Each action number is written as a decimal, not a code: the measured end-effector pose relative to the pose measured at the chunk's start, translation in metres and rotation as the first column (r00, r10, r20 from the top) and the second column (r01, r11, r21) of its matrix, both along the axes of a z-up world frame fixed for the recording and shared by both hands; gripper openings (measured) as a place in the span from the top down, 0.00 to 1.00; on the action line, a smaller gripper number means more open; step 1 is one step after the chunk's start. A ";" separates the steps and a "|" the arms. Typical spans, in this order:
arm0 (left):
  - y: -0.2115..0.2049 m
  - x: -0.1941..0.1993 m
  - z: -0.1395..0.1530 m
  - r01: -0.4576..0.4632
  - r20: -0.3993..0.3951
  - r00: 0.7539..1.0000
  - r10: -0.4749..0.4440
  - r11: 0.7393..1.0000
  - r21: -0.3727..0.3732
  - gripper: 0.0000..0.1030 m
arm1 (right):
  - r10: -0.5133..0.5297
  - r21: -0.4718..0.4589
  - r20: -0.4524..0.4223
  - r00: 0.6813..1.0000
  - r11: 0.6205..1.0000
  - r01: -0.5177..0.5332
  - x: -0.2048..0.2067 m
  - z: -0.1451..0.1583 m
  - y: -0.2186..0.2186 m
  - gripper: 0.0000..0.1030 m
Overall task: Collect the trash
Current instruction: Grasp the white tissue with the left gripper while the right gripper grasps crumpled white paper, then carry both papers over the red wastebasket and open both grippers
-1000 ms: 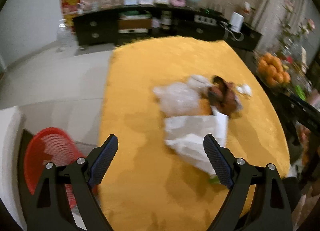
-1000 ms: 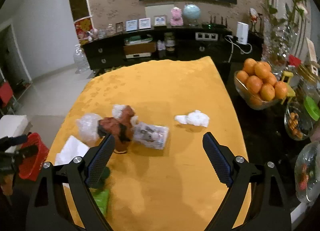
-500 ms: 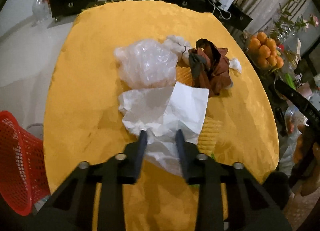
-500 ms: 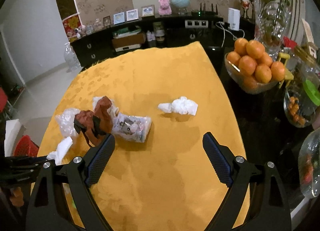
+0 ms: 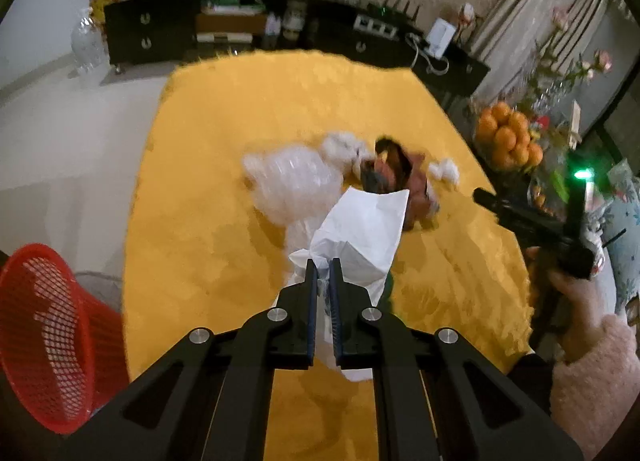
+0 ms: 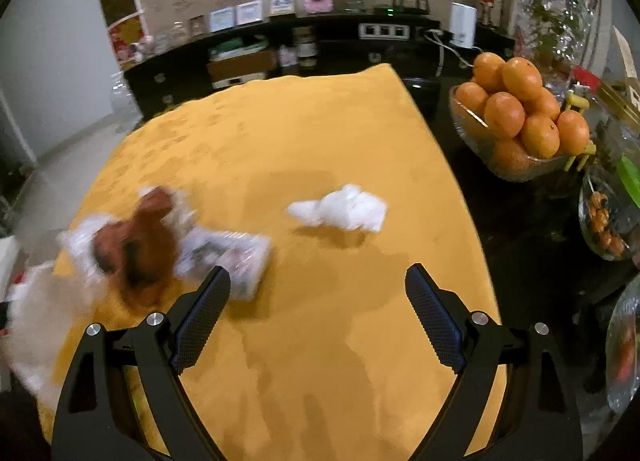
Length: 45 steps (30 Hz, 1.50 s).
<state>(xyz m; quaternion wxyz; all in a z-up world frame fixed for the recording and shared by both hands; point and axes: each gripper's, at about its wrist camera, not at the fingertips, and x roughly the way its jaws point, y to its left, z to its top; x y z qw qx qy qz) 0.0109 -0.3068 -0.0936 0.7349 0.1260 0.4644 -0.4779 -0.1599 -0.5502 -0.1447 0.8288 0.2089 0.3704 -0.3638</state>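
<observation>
My left gripper (image 5: 324, 266) is shut on a white paper bag (image 5: 362, 229) and holds it lifted above the yellow table (image 5: 224, 165). Behind it lie a clear plastic bag (image 5: 294, 181), a brown crumpled wrapper (image 5: 394, 169) and a small white tissue (image 5: 444, 170). My right gripper (image 6: 318, 281) is open and empty above the table. In the right wrist view the white tissue (image 6: 344, 210) lies ahead of it, and the brown wrapper (image 6: 136, 245) and a printed clear packet (image 6: 232, 257) lie to its left, blurred.
A red mesh basket (image 5: 44, 345) stands on the floor left of the table. A glass bowl of oranges (image 6: 520, 125) and snack dishes (image 6: 608, 217) stand on the dark surface to the right. A black cabinet (image 5: 168, 33) runs along the back wall.
My left gripper closed on the white paper bag and lifted it off the table. My right gripper moved lower and closer to the tissue, still open.
</observation>
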 end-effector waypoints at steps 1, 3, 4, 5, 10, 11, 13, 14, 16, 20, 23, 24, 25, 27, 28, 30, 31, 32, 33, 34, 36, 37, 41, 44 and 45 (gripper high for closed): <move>0.004 0.002 0.006 -0.011 0.007 1.000 0.011 1.000 -0.013 0.94 | -0.009 0.000 -0.001 1.000 1.000 0.009 0.001 -0.003 -0.006 0.16; 0.011 0.007 0.014 -0.027 0.014 1.000 0.027 0.999 -0.028 0.94 | -0.030 0.002 -0.002 1.000 1.000 0.030 0.007 -0.008 -0.023 0.16; 0.014 0.009 0.018 -0.037 0.021 0.999 0.037 0.999 -0.033 0.94 | -0.033 0.004 -0.003 0.999 0.999 0.033 0.012 -0.012 -0.031 0.16; 0.016 0.011 0.021 -0.043 0.025 0.999 0.044 0.998 -0.036 0.94 | -0.036 0.003 -0.007 0.999 0.999 0.036 0.015 -0.015 -0.037 0.16; 0.029 0.019 0.030 -0.083 0.048 0.995 0.085 0.996 -0.042 0.94 | -0.051 -0.001 -0.038 0.998 0.999 0.051 0.036 -0.032 -0.066 0.16; 0.031 0.021 0.031 -0.088 0.050 0.995 0.090 0.995 -0.041 0.94 | -0.053 0.000 -0.043 0.998 0.999 0.053 0.039 -0.035 -0.070 0.16; 0.035 0.024 0.032 -0.102 0.056 0.993 0.104 0.994 -0.036 0.94 | -0.056 0.005 -0.061 0.997 0.998 0.056 0.045 -0.043 -0.077 0.16; 0.037 0.025 0.032 -0.108 0.059 0.992 0.110 0.994 -0.033 0.94 | -0.054 0.006 -0.068 0.996 0.999 0.054 0.047 -0.045 -0.078 0.16; 0.040 0.027 0.031 -0.119 0.064 0.991 0.120 0.993 -0.027 0.94 | -0.045 0.008 -0.086 0.995 0.999 0.046 0.051 -0.051 -0.082 0.19; 0.044 0.030 0.031 -0.141 0.073 0.987 0.142 0.990 -0.021 0.94 | -0.025 0.007 -0.087 0.996 1.000 0.025 0.051 -0.055 -0.079 0.40; 0.047 0.031 0.033 -0.149 0.078 0.985 0.151 0.988 -0.023 0.94 | -0.013 0.016 -0.087 0.996 1.000 0.014 0.048 -0.056 -0.077 0.56; 0.048 0.031 0.034 -0.152 0.079 0.985 0.154 0.988 -0.024 0.94 | -0.010 0.019 -0.084 0.996 1.000 0.012 0.047 -0.056 -0.076 0.59; 0.048 0.030 0.036 -0.155 0.079 0.984 0.157 0.988 -0.026 0.94 | -0.008 0.024 -0.080 0.997 1.000 0.010 0.046 -0.056 -0.075 0.61; 0.050 0.031 0.036 -0.157 0.082 0.984 0.159 0.987 -0.028 0.94 | -0.005 0.044 -0.064 0.998 0.999 0.008 0.040 -0.055 -0.072 0.63; 0.052 0.030 0.037 -0.159 0.084 0.983 0.161 0.987 -0.029 0.94 | -0.004 0.048 -0.062 0.998 0.999 0.007 0.039 -0.055 -0.069 0.64; 0.055 0.030 0.039 -0.166 0.086 0.982 0.168 0.986 -0.034 0.94 | 0.000 0.048 -0.058 0.998 0.999 0.002 0.034 -0.051 -0.063 0.64; 0.057 0.030 0.040 -0.170 0.088 0.981 0.172 0.985 -0.038 0.94 | 0.003 0.047 -0.052 0.999 0.999 0.000 0.032 -0.048 -0.059 0.64; 0.059 0.029 0.042 -0.174 0.091 0.980 0.177 0.984 -0.042 0.94 | 0.004 0.044 -0.047 0.999 0.999 -0.002 0.030 -0.045 -0.056 0.64; 0.061 0.029 0.044 -0.178 0.092 0.979 0.181 0.983 -0.047 0.94 | 0.006 0.037 -0.038 0.999 0.999 -0.005 0.027 -0.040 -0.051 0.64; 0.064 0.029 0.046 -0.182 0.093 0.978 0.187 0.982 -0.053 0.94 | 0.010 0.027 -0.031 0.999 1.000 -0.009 0.025 -0.034 -0.046 0.64; 0.069 0.029 0.052 -0.189 0.096 0.976 0.195 0.980 -0.068 0.94 | 0.015 0.006 -0.022 1.000 1.000 -0.015 0.021 -0.022 -0.036 0.64; 0.072 0.030 0.055 -0.193 0.099 0.975 0.200 0.978 -0.076 0.94 | 0.017 -0.002 -0.019 1.000 1.000 -0.017 0.019 -0.017 -0.033 0.64; 0.084 0.030 0.068 -0.203 0.114 0.970 0.215 0.973 -0.106 0.94 | 0.037 -0.035 0.013 0.999 0.999 -0.037 0.010 0.011 -0.010 0.64; 0.093 0.030 0.077 -0.213 0.125 0.965 0.229 0.969 -0.126 0.94 | 0.063 -0.058 0.034 0.997 0.996 -0.060 0.008 0.031 0.009 0.64; 0.097 0.030 0.079 -0.218 0.128 0.963 0.235 0.967 -0.133 0.94 | 0.075 -0.065 0.044 0.996 0.995 -0.072 0.008 0.038 0.017 0.64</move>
